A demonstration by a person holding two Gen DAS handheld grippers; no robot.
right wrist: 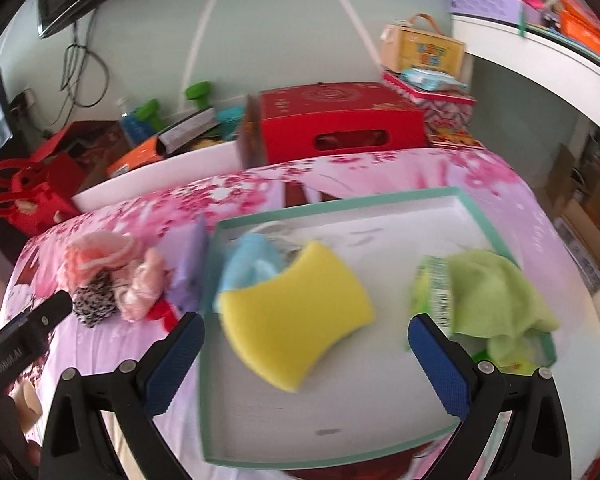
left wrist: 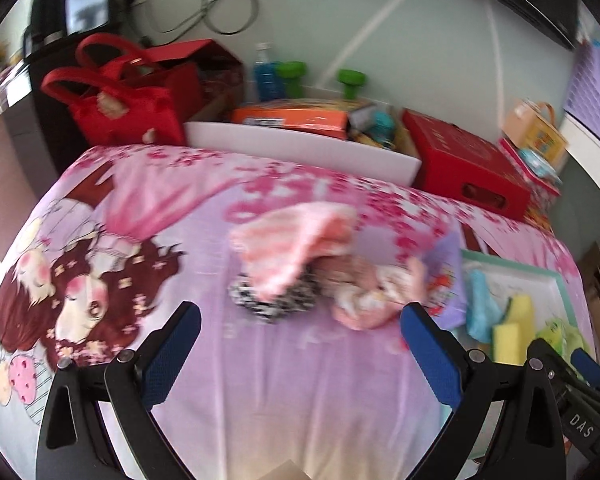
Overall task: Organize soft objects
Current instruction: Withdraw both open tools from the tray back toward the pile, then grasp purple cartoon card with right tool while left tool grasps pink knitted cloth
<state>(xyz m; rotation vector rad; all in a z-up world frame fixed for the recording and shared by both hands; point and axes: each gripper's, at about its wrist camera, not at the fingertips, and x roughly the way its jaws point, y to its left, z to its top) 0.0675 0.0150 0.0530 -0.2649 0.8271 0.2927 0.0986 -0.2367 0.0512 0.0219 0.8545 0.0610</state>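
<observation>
Both claws gape empty; the left claw (left wrist: 300, 354) should pinch the blurred, seemingly pink cloth (left wrist: 300, 232) mid-bed, then tray (right wrist: 380, 200) it.

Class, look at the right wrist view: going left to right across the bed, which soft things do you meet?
Black-and-white fabric piece → pink clothes → blue cloth → yellow sponge → green cloth.

Two low, close wrist views across the bed (left wrist: 284, 380), left of and over the shared tray (right wrist: 340, 204).
</observation>
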